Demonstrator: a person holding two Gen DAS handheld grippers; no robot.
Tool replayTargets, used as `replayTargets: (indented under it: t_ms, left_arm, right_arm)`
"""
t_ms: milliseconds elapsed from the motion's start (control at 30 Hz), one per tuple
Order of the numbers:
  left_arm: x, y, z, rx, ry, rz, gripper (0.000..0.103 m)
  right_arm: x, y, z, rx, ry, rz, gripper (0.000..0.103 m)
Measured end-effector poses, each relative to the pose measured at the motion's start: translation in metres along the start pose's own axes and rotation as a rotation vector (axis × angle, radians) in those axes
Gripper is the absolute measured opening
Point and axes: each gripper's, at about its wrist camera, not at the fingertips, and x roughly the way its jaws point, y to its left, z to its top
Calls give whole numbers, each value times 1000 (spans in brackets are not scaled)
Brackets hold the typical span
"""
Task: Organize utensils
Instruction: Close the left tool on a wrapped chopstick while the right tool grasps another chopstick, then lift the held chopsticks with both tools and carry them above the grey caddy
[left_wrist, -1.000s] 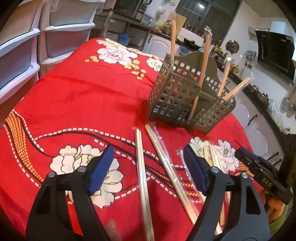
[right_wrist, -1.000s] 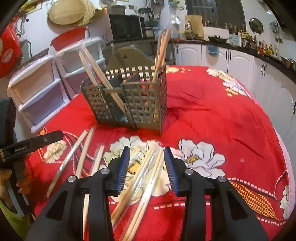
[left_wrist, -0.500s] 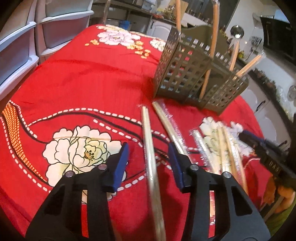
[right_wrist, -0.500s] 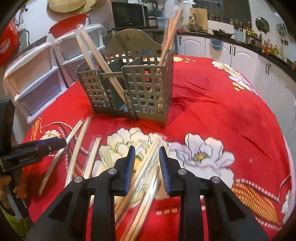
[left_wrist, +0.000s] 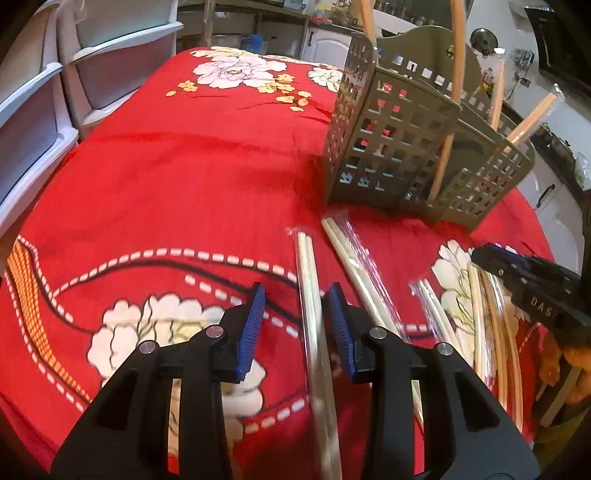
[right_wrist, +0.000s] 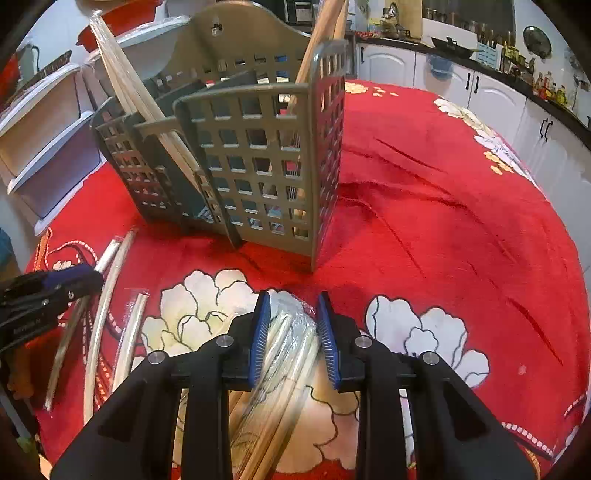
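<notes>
Chopsticks in clear plastic sleeves lie scattered on a red tablecloth (left_wrist: 192, 162) with white flowers, near a grey slotted utensil caddy (right_wrist: 258, 162) that already holds several upright pairs. The left gripper (left_wrist: 297, 325) straddles one wrapped pair (left_wrist: 308, 280); its blue pads have just been closing, and the right pad looks to touch the wrapper while a gap remains on the left, so nothing is clamped. The right gripper (right_wrist: 291, 334) has likewise been closing around a wrapped bundle (right_wrist: 286, 343) lying on a flower just near the caddy, its pads close beside the plastic. White drawer units (left_wrist: 33, 107) stand far left.
</notes>
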Motion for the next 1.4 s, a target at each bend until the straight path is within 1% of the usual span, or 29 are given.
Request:
replayTargets:
  t_ms: [33, 133, 200, 233, 300, 367, 433, 533, 767, 933, 1100, 1400]
  left_arm:
    - [2, -1, 2, 1, 1, 3, 28]
    - [9, -1, 10, 3, 3, 18, 27]
    - [12, -2, 14, 1, 4, 26, 24]
    - [14, -1, 16, -2, 4, 30, 23]
    - [17, -1, 20, -10, 5, 33, 19]
    - [18, 0, 24, -19, 8, 33, 11]
    - [19, -1, 28, -22, 12, 22, 5]
    - [16, -2, 31, -20, 9, 0, 3]
    - [-8, -7, 35, -27, -46, -58, 2]
    - [-29, -11, 40, -30, -87, -97, 2]
    - [-57, -14, 48, -33, -144, -140, 2]
    - [-104, -20, 56, -26, -243, -197, 1]
  right_arm:
    - [1, 0, 0, -2, 1, 0, 25]
    - [3, 1, 0, -11, 0, -3, 21]
    - [3, 2, 1, -15, -3, 1, 17]
    - [3, 2, 0, -16, -4, 4, 13]
    - [1, 2, 1, -18, -11, 11, 10]
    - [-1, 2, 3, -16, -20, 22, 8]
    - [-4, 2, 4, -17, -28, 27, 8]
    - [-10, -1, 8, -12, -45, 36, 7]
    - [-38, -3, 16, 7, -105, 128, 2]
    - [-63, 2, 20, 19, -163, 159, 2]
    - [-96, 7, 22, 41, -245, 202, 2]
    - [-150, 20, 24, 26, -370, 249, 2]
